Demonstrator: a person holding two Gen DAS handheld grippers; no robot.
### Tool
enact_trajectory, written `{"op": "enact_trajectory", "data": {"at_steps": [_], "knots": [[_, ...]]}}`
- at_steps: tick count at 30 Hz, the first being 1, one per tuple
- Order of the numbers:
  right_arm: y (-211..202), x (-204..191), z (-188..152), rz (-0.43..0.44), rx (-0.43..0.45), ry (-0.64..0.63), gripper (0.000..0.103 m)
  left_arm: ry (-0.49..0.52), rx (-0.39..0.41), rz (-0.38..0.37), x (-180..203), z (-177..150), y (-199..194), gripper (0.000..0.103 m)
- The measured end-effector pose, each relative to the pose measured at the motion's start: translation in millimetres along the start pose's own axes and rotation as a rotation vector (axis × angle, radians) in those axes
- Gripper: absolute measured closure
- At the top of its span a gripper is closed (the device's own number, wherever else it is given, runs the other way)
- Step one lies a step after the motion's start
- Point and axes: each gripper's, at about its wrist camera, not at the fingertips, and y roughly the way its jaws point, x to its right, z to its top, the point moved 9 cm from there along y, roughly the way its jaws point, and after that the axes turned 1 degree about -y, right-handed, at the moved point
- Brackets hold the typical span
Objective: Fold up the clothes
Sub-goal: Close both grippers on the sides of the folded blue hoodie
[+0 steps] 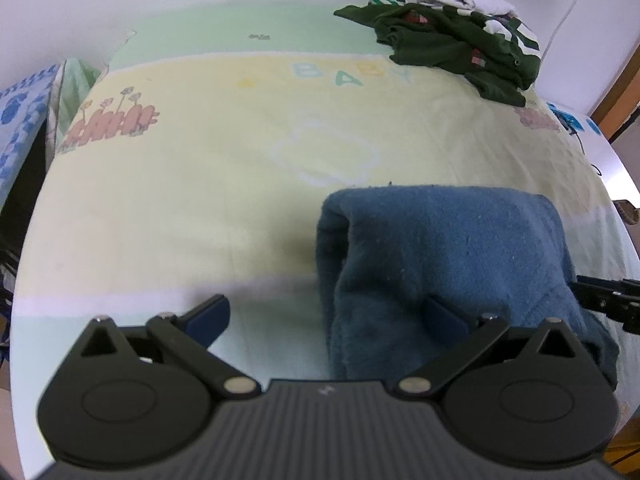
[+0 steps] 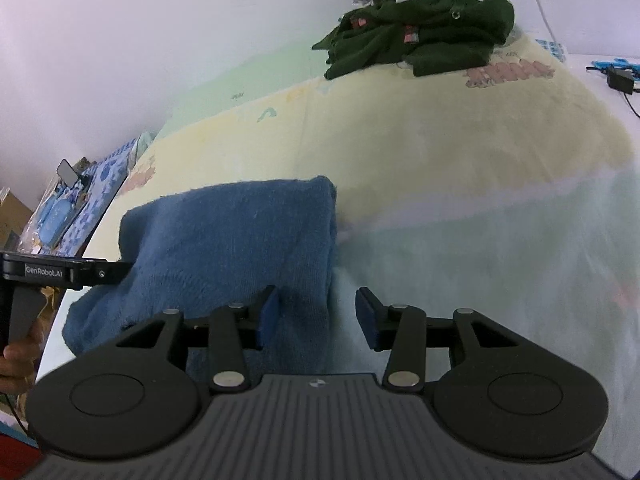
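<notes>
A folded blue fleece garment (image 1: 440, 256) lies on the near part of the pale yellow baby blanket (image 1: 200, 184); it also shows in the right wrist view (image 2: 236, 248). My left gripper (image 1: 326, 316) is open wide, low at the garment's near left edge, its right finger on the cloth. My right gripper (image 2: 318, 316) is open at the garment's near right edge, its left finger over the cloth. Neither holds anything. The right gripper shows at the right edge of the left wrist view (image 1: 612, 300), and the left gripper at the left of the right wrist view (image 2: 60, 272).
A pile of dark green and white clothes (image 1: 452, 36) lies at the far right corner of the blanket, also in the right wrist view (image 2: 420, 28). A blue patterned cloth (image 1: 20, 120) hangs at the left. A cable and charger (image 2: 620, 80) lie at the right.
</notes>
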Motion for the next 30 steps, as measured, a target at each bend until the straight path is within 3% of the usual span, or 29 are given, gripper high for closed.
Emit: {"op": "enact_trajectory", "data": {"at_steps": [7,12,14,25,27,30], "knots": [[12,7,-3,0.036,-0.031,0.041,0.048,-0.016,0.004,0.015,1,-1,0,0.001],[9,7,-5,0.077,-0.046,0.045,0.048,-0.026,0.009,0.007,0,-2,-1,0.001],[7,7,-5,0.104,-0.063,0.064,0.055,-0.035,0.009,0.002,-1,-3,-1,0.001],[-1,11,3,0.182,-0.081,0.016,0.055,-0.111,-0.038,-0.167,-11,-15,-26,0.001],[0,12,3,0.228,-0.103,0.065,0.055,-0.138,-0.052,-0.207,-6,-19,-26,0.001],[6,11,1,0.248,-0.122,0.090,0.054,-0.122,-0.073,-0.206,5,-24,-17,0.001]]}}
